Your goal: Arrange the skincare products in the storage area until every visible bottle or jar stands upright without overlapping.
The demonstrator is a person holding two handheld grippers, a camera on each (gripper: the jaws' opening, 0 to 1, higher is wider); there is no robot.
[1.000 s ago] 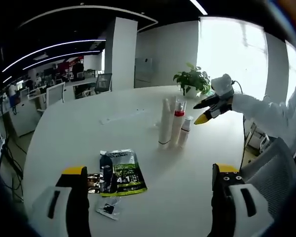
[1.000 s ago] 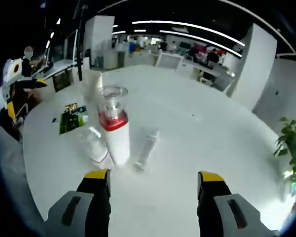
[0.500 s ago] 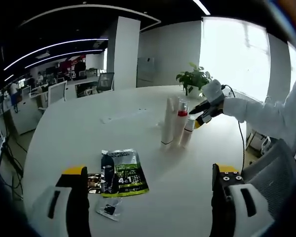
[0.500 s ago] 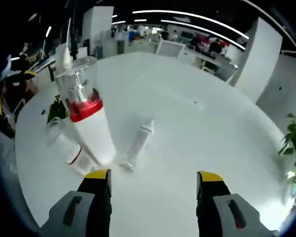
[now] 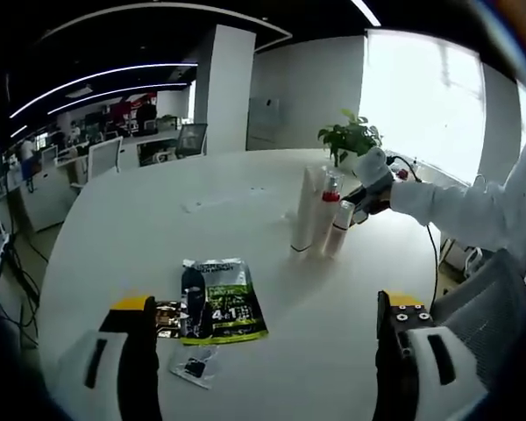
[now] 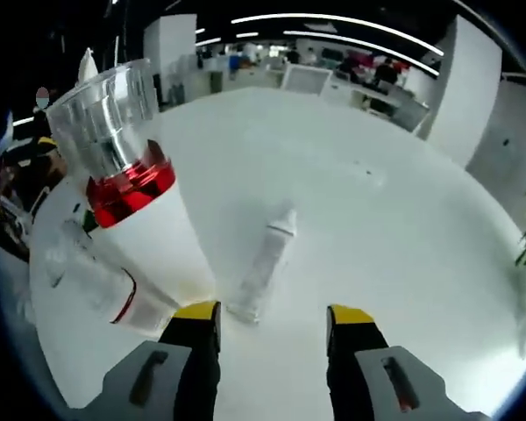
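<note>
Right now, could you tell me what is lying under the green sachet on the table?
In the left gripper view, the green sachet overlaps a smaller dark packet poking out on one side. How far it extends underneath is covered. A small clear packet lies nearby.

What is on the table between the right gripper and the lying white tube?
Nothing: in the right gripper view, the right gripper has bare white table up to the lying white tube, whose base sits just ahead of its jaws.

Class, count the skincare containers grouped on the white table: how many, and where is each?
3, clustered together: a tall white tube, a red-collared pump bottle beside it, and a smaller clear-capped bottle nearest the right gripper. Others may be hidden.
</note>
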